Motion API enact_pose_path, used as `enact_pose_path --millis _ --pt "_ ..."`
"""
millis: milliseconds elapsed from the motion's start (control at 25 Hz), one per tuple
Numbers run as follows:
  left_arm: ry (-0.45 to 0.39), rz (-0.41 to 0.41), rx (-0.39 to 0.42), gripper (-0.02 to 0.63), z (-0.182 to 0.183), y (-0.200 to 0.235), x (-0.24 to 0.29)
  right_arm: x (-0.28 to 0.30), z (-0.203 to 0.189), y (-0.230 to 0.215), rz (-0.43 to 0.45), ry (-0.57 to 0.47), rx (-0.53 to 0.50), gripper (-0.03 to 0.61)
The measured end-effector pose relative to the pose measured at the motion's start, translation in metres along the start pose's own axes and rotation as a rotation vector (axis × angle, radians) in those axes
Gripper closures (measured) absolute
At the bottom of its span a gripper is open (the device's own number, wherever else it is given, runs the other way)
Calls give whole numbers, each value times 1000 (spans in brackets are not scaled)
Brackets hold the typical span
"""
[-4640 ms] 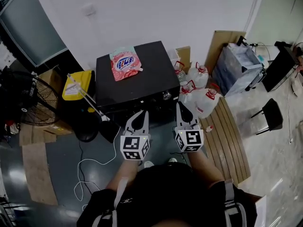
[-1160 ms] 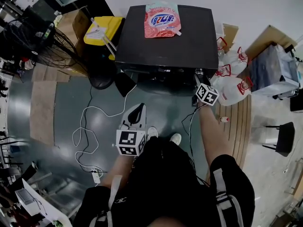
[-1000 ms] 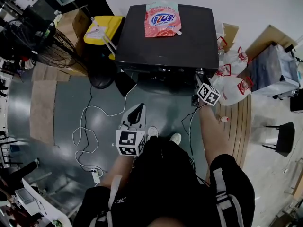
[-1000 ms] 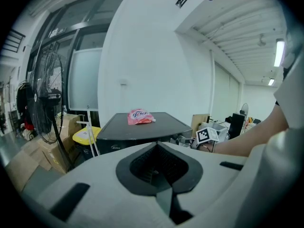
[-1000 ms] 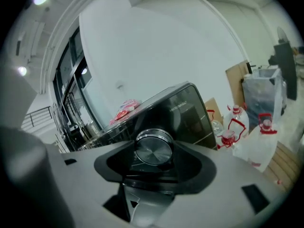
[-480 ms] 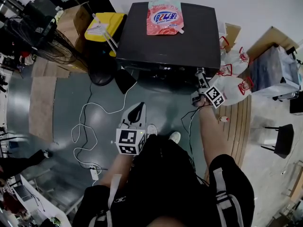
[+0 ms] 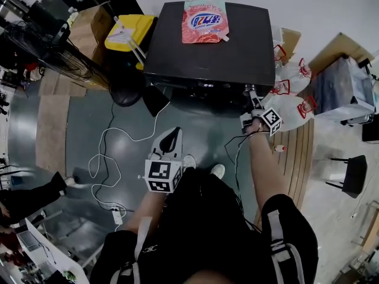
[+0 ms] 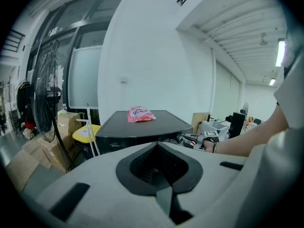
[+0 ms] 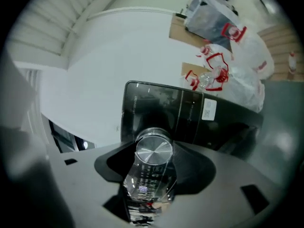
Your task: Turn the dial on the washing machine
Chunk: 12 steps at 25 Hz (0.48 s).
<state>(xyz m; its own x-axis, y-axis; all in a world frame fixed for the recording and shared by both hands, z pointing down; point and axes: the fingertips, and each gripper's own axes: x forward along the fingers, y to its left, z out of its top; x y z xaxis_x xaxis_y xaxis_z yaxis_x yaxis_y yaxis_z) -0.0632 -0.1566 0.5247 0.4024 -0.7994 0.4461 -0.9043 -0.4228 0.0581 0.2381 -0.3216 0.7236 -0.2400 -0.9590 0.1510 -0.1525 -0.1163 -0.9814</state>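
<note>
Right gripper view, centre-low: dial [image 9: 154, 152]. Silver round face, clear skirt w/ printed marks, on front panel of washing machine [image 9: 156, 109]. Held by right gripper [image 9: 154, 172], jaws closed on it, one each side, face pointing at cam.

Change: vs. approx. 1 s ago in head view, marker cube of right gripper is rotated & shifted toward frame right. Jaw tips are at the same spot on the machine's front right corner. At 4.6 s ago both grippers hung short of the machine. Reading: grasp made, turn prob. under way. How far the dial has gone can't be told, marks too small.

Position, head view: dial at front edge of machine, right end, upper-centre-right of frame, mostly hidden by jaw tips. The right gripper [image 7: 253, 101] reaches up to it from below, arm extended.

Second tool: left gripper [image 7: 168, 144], centre of frame, well apart from machine. Jaws together, nothing btwn them (left gripper view confirms). Idle.

Surroundings:
- detergent pouch [image 7: 204, 20], pink, on machine top at back
- water jugs [image 7: 291, 110], just right of machine
- yellow bin [image 7: 128, 33], at its left
- white cable [image 7: 111, 158], looped on floor, left-centre
</note>
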Motion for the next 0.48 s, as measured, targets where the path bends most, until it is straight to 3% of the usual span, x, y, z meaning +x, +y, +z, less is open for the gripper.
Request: enact_pose_path --millis 160,480 --pt "2 -9 2 611 1 -3 5 0 -2 -5 23 -21 195 339" --pt "-1 -14 9 611 2 -9 5 -4 0 -9 -3 -36 193 341"
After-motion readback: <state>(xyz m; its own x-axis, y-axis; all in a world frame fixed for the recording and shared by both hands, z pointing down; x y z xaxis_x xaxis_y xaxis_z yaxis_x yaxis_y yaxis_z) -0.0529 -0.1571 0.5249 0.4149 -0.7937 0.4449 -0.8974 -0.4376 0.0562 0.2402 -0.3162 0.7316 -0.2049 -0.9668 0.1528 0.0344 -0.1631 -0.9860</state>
